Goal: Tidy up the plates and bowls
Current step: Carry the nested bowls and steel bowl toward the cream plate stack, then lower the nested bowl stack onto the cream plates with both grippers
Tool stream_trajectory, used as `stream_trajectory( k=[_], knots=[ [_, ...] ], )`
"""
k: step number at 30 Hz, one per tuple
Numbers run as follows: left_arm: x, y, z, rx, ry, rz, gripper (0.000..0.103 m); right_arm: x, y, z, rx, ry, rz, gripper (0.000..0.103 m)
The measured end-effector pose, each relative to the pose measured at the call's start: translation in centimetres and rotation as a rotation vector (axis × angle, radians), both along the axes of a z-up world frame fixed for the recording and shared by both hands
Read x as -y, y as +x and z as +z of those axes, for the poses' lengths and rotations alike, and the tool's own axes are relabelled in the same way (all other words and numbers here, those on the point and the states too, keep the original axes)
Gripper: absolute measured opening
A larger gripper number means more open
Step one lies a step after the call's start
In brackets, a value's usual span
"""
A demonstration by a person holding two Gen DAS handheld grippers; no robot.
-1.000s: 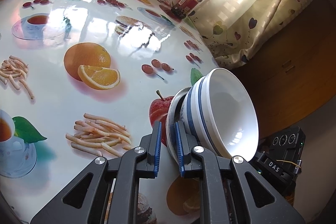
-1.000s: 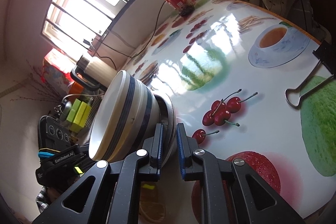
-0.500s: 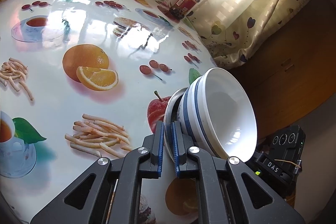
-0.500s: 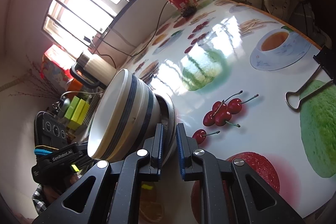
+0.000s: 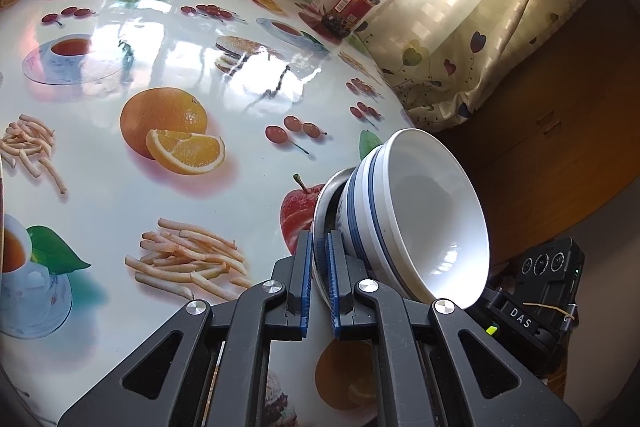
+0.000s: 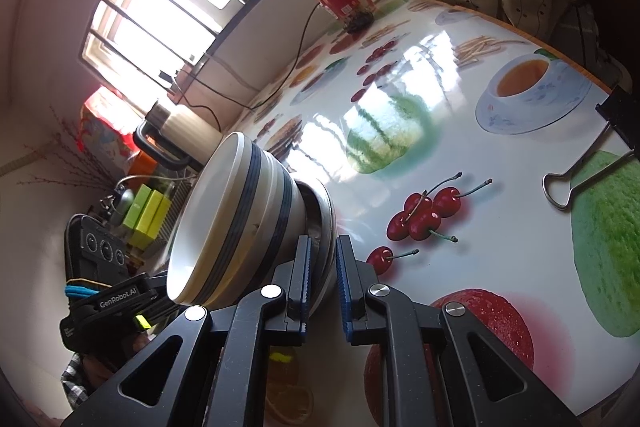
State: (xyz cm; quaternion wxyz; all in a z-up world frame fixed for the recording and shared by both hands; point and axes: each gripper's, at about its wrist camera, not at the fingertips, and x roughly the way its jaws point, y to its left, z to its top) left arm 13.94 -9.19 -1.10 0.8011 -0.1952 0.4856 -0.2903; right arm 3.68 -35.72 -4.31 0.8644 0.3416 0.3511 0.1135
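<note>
The left hand-held gripper [image 5: 319, 281] is clamped on the rim of a shallow metal plate [image 5: 322, 203], its blue pads pressed to either side of the edge. The right hand-held gripper [image 6: 323, 281] grips the same plate's [image 6: 329, 211] opposite rim. Stacked white ceramic bowls with blue bands [image 5: 420, 219] sit in the plate, tilted with it and just beyond the fingers, above the glossy fruit-printed tabletop [image 5: 168, 67]. Beyond the right hand-held gripper, off to its right, a black binder clip [image 6: 592, 151] lies at the tabletop's edge. Farthest off, a red-labelled glass jar [image 5: 352, 7] stands near a patterned curtain [image 5: 480, 27].
</note>
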Motion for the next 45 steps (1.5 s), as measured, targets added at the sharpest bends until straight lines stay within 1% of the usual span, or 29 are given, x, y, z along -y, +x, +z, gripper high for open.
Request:
stream_trajectory(
  k=[12, 25, 35, 45],
  knots=[
    [-0.7, -0.1, 0.2, 0.008, -0.006, 0.008, 0.006, -0.4, 0.2, 0.3, 0.003, -0.01, 0.003, 0.012],
    [-2.0, -0.6, 1.5, 0.039, -0.006, 0.039, 0.006, -1.6, 1.0, 1.4, 0.016, -0.026, 0.03, 0.012],
    [-4.4, -1.3, 2.9, 0.069, -0.014, 0.079, 0.006, -3.5, 1.9, 3.1, 0.042, -0.039, 0.072, 0.012],
    [-7.0, -1.6, 3.9, 0.083, -0.008, 0.134, 0.006, -5.9, 3.2, 4.2, 0.055, -0.048, 0.125, 0.012]
  ],
)
